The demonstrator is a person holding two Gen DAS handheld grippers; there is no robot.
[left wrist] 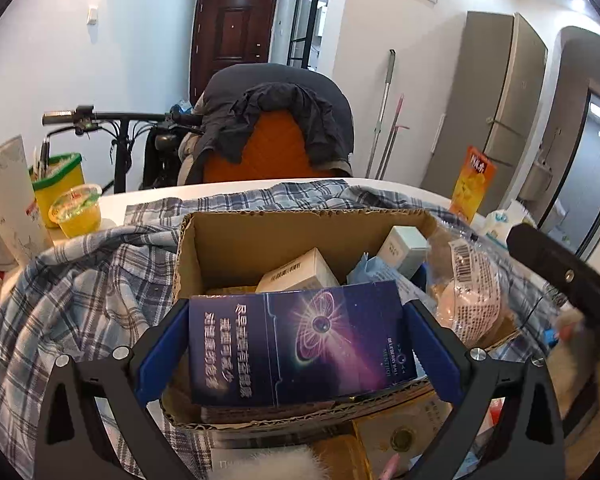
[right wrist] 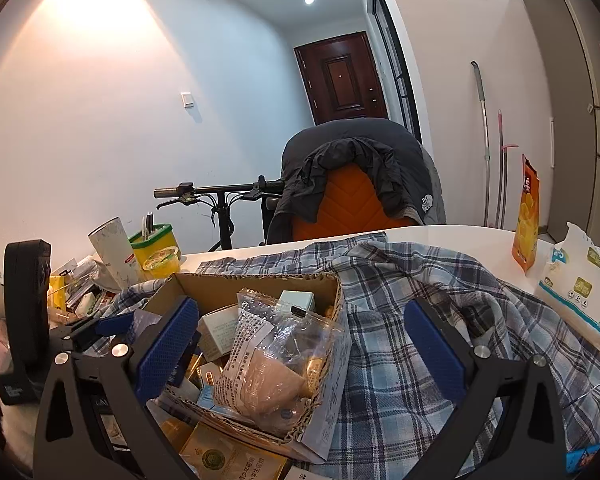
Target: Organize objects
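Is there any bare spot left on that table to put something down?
Only the white tabletop behind the plaid shirt, between the chair and orange packet. The cardboard box is crammed, and its left side is cluttered.

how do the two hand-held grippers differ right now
The left hand-held gripper has its blue pads against the sides of the dark purple box over the cardboard box; the right hand-held gripper holds nothing.

The left is filled by that box; the right gapes wide over the snack bag and plaid shirt.

Both have black arms and blue pads.
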